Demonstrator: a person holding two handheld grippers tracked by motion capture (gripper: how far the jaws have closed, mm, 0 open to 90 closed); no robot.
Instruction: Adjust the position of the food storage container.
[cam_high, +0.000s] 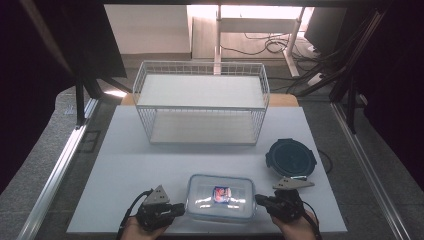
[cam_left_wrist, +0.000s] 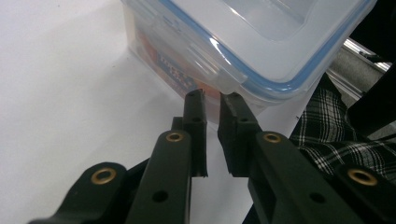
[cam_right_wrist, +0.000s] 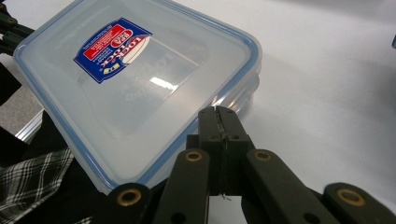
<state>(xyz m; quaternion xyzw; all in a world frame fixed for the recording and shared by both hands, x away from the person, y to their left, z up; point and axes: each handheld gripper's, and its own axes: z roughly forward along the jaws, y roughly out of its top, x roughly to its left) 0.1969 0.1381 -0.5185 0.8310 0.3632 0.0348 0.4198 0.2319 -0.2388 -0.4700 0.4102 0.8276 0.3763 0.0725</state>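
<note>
Label: the clear food box (cam_high: 220, 198) carries a red and blue sticker (cam_right_wrist: 112, 48) on its lid; in the right gripper view it is upside down, with "LOCK" legible in large letters and the small print too fine to read. A second red and blue label shows through the box's side wall in the left gripper view, its writing blurred.
Box: lies flat at the near edge of the white bench (cam_high: 125, 170), blue seal round the lid, side latches folded down.
Left tool (cam_high: 176, 209): at the box's left end, tips right at the corner latch (cam_left_wrist: 212, 70); the jaws stand a narrow gap apart with nothing between them.
Right tool (cam_high: 259, 199): at the box's right end, jaws pressed together and empty, their tips at the lid's rim; contact cannot be told.
Behind: a white wire basket (cam_high: 201, 102) and a dark round lid (cam_high: 291, 158), both well apart from the box.
</note>
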